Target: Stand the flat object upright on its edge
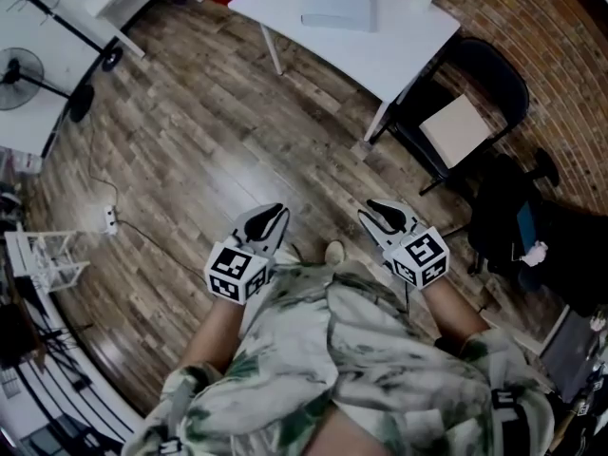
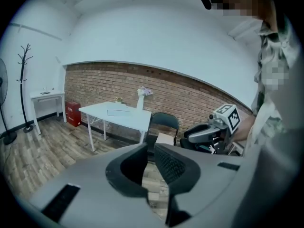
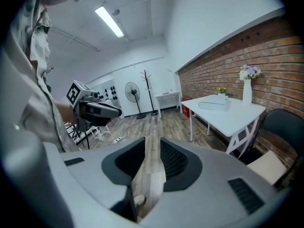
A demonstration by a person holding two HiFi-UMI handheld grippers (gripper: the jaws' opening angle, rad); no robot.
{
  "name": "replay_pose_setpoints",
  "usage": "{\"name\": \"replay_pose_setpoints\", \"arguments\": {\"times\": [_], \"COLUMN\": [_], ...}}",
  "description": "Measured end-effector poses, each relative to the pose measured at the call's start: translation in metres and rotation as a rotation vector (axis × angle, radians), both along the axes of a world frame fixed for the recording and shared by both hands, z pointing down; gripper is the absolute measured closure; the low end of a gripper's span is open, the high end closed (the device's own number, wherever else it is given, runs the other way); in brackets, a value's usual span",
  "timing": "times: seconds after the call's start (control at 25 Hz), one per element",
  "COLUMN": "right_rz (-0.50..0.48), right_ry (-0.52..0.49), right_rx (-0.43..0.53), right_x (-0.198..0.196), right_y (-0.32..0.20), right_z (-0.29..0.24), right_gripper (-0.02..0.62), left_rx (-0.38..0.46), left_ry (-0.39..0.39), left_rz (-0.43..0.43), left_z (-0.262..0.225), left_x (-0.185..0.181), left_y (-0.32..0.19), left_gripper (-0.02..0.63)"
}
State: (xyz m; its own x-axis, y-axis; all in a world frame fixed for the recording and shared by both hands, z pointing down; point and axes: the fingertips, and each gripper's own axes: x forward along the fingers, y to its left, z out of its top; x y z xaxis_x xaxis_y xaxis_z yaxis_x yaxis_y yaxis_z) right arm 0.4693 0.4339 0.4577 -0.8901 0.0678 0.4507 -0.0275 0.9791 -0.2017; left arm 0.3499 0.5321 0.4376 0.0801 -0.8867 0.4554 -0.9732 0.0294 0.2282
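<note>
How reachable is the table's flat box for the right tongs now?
Probably not: the right tongs hang by the person, wood floor separating them from the flat box on the white table.

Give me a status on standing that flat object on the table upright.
Done: nothing; the flat white object lies flat on the white table. In hand: nothing; the left gripper and right gripper are empty, jaws apart, over the wood floor, short of the table. Left: reach the table, grip the object, tip it onto its edge.
</note>
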Motion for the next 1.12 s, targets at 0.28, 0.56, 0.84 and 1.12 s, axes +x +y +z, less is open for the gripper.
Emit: {"name": "replay_pose_setpoints", "arguments": {"times": [0.28,0.56,0.84,1.12], "right_rz": [0.09,0.167,0.245,0.31], "right_ry": [0.007,0.032,0.031,0.053], "right_rx": [-0.002,0.027,0.052,0.064], "right_x": [-0.02,-0.099,-0.211,-0.292], "right_y": [-0.051,-0.091,-0.118,-0.128], "right_z": [0.008,0.004,-0.01,-0.017], "right_gripper": [0.46,0.46,0.468,0.472], "left_rx": [-0.01,0.021,0.026,0.037], "left_ry": [0.009,0.03,0.022,0.033], "left_rz": [-0.007,0.044,0.125,0.207], "left_z": [0.009,0.012,0.008,0.008], "left_x": [-0.043,-0.135,-0.252,-0.339], "left_y": [-0.037,-0.083,-0.118,-0.138], "left_gripper": [0.495,0.494,0.494,0.494]}}
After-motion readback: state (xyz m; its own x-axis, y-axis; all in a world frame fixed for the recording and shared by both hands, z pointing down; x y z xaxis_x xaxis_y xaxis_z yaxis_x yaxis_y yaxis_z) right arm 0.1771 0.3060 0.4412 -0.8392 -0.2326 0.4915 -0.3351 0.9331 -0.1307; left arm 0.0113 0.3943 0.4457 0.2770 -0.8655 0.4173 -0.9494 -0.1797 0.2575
